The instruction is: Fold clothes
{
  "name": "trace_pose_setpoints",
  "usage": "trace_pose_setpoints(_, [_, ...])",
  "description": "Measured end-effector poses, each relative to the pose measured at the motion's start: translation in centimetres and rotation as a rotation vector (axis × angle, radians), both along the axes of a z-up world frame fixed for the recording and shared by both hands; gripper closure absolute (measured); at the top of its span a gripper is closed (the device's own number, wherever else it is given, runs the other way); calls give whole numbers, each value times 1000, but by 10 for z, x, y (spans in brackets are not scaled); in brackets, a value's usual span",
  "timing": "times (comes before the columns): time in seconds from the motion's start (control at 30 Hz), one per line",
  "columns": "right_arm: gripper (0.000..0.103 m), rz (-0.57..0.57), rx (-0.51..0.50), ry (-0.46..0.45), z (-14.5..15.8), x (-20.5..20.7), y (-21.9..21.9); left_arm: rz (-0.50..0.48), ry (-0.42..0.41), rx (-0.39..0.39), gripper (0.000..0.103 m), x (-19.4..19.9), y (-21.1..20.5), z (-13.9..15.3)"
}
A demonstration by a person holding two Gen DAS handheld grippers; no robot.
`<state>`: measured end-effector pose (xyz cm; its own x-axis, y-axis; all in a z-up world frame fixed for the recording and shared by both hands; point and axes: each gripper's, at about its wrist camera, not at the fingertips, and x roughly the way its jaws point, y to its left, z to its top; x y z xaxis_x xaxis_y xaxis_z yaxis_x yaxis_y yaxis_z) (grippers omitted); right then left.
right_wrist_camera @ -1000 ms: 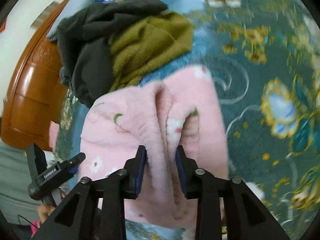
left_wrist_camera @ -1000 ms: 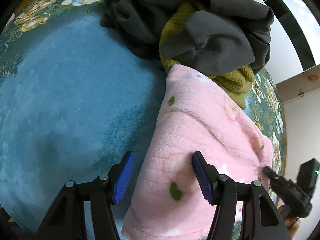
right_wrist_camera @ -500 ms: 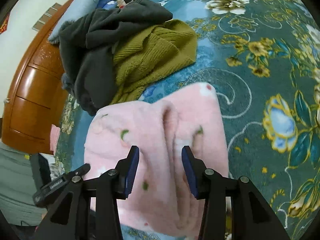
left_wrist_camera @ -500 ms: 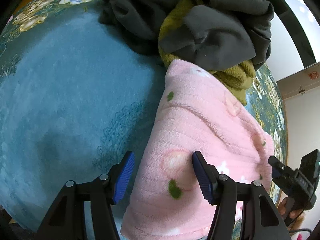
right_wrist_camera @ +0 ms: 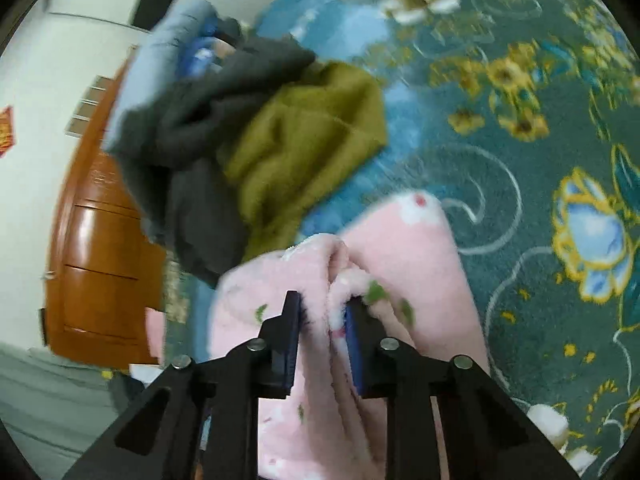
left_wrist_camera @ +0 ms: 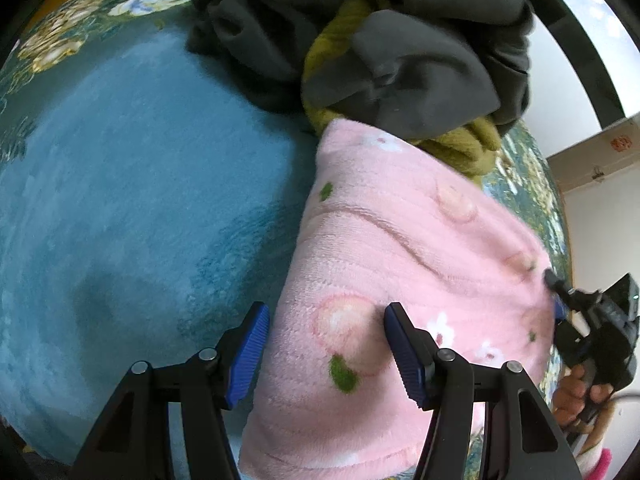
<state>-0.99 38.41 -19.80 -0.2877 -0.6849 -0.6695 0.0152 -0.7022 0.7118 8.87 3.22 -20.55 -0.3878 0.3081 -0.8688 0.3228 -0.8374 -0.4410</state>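
Left wrist view: left hand-held gripper is hovering with jaws standing wide, straddling the near left edge of the pink fleece garment; the right blue pad is sitting against the fleece, the left pad is sitting over the teal carpet, nothing being squeezed. The pink garment is lying flat on the carpet, its far end touching a pile of grey clothes and an olive knit. Right hand-held gripper is showing at the garment's far right edge, held by a hand.

Right wrist view, blurred: right hand-held gripper is pinching a raised ridge of the pink fleece garment, its jaws having just been closing, narrow now, fabric bunching between the pads. Olive knit and grey clothes are lying beyond, a wooden cabinet at left, flowered carpet at right.
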Motion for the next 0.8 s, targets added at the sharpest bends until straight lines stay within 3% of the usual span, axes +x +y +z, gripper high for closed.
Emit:
trace_pose_setpoints(0.13, [82,-26,-4,66,22,-5,18,-54,-5,-10,39,-3,12,-1])
trace_pose_setpoints(0.27, [82,-40,78,-29,-10,-6,22,-90,-38,-34,39,-8,17,-4])
trace_pose_setpoints(0.37, [82,-59,101,-83,-31,-4,26,-72,-61,-3,39,-10,9,-14])
trace_pose_setpoints(0.5, [82,-47,112,-95,-27,-11,30,-55,-69,19,38,-5,10,-16])
trace_pose_setpoints(0.67, [77,4,146,-57,-10,-14,23,-47,-24,9,39,3,11,-3])
trace_pose_setpoints(0.8, [77,-14,204,14,15,-5,32,56,97,21,39,16,-6,17])
